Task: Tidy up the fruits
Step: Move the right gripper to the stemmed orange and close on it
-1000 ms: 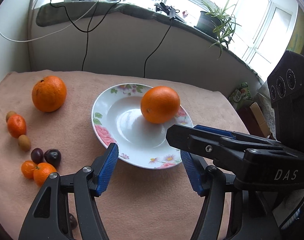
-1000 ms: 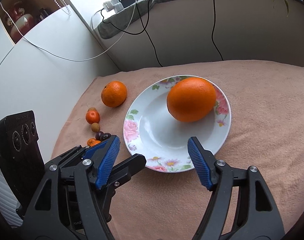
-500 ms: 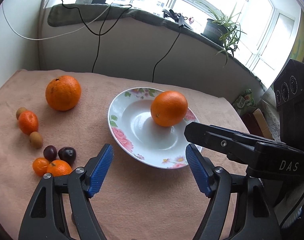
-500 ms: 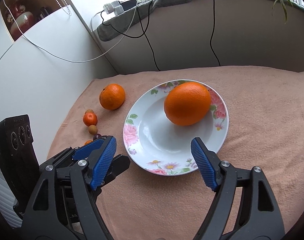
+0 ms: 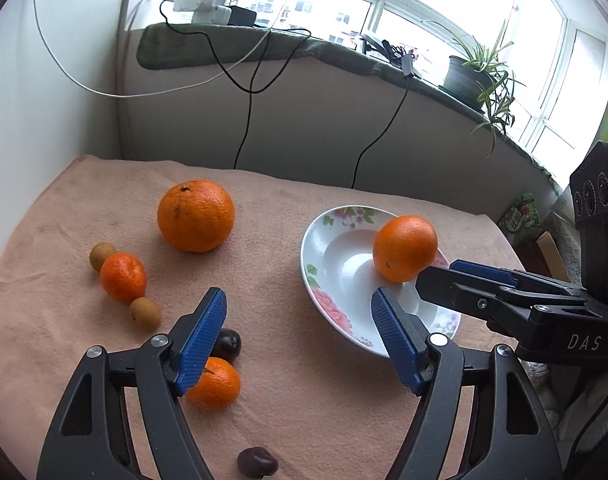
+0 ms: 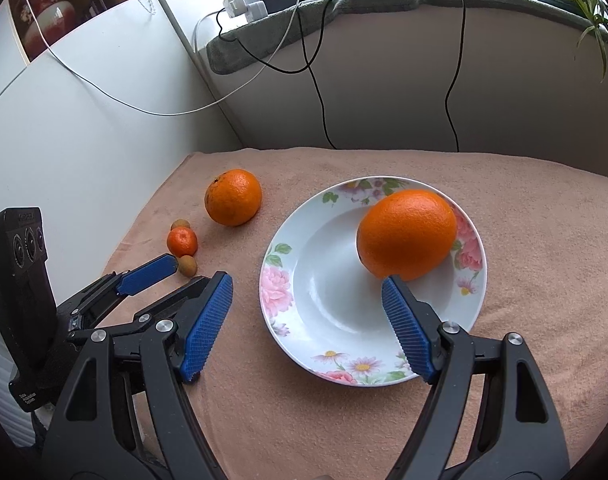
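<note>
Blue-padded left tool [image 5: 298,328] and right tool [image 6: 307,316]: both spread wide, holding nothing. Orange [image 6: 406,234] on plate [image 6: 304,280]; second orange [image 5: 195,215] on bench [image 5: 304,380]. Dark fruits [image 5: 228,343] only in left view.

A home: windowsill [image 5: 344,56] with potted plant [image 5: 480,68], cloth-covered table [image 5: 304,400], flowered plate [image 6: 287,280].

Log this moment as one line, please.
left hand-held gripper: open, empty, over small fruit | right hand-held gripper: open, empty, at plate | plate: one orange | cloth: second orange
</note>
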